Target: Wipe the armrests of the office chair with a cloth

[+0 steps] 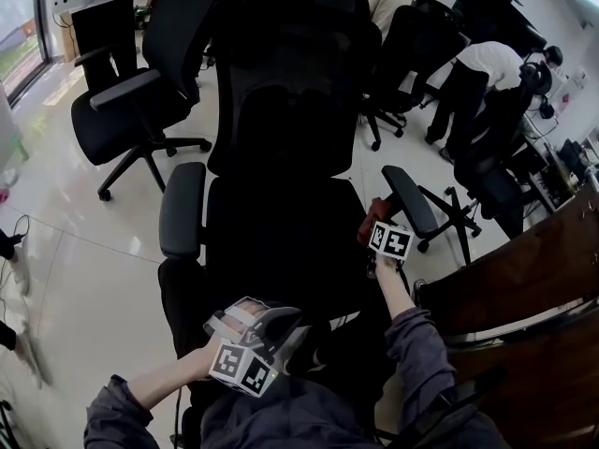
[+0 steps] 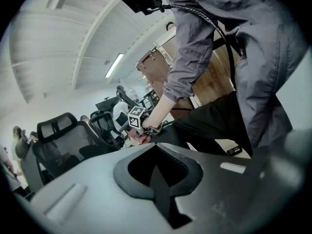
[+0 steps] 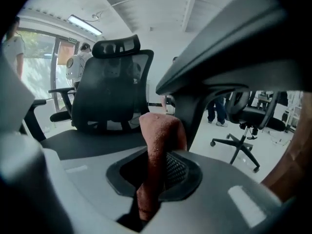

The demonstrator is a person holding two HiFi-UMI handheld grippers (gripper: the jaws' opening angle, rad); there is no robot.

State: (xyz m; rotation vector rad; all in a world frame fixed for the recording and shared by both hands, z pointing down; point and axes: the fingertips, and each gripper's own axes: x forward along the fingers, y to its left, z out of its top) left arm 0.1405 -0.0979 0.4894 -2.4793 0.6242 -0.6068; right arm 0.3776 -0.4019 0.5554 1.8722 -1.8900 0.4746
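Note:
A black office chair [image 1: 281, 138] stands before me with a left armrest [image 1: 182, 209] and a right armrest [image 1: 409, 199]. My right gripper [image 1: 375, 219] is shut on a reddish-brown cloth [image 1: 378, 207] just inside the near end of the right armrest. In the right gripper view the cloth [image 3: 158, 140] stands up between the jaws, and the armrest [image 3: 219, 67] looms above and to the right. I cannot tell whether they touch. My left gripper [image 1: 267, 330] hangs low over the seat's front edge, shut [image 2: 158, 179] on nothing.
Another black chair [image 1: 140, 101] stands at the back left, and more chairs [image 1: 487, 171] crowd the right. People [image 1: 477, 73] bend over at the back right. A dark wooden desk [image 1: 524, 269] borders the right side. Pale tiled floor [image 1: 84, 260] lies to the left.

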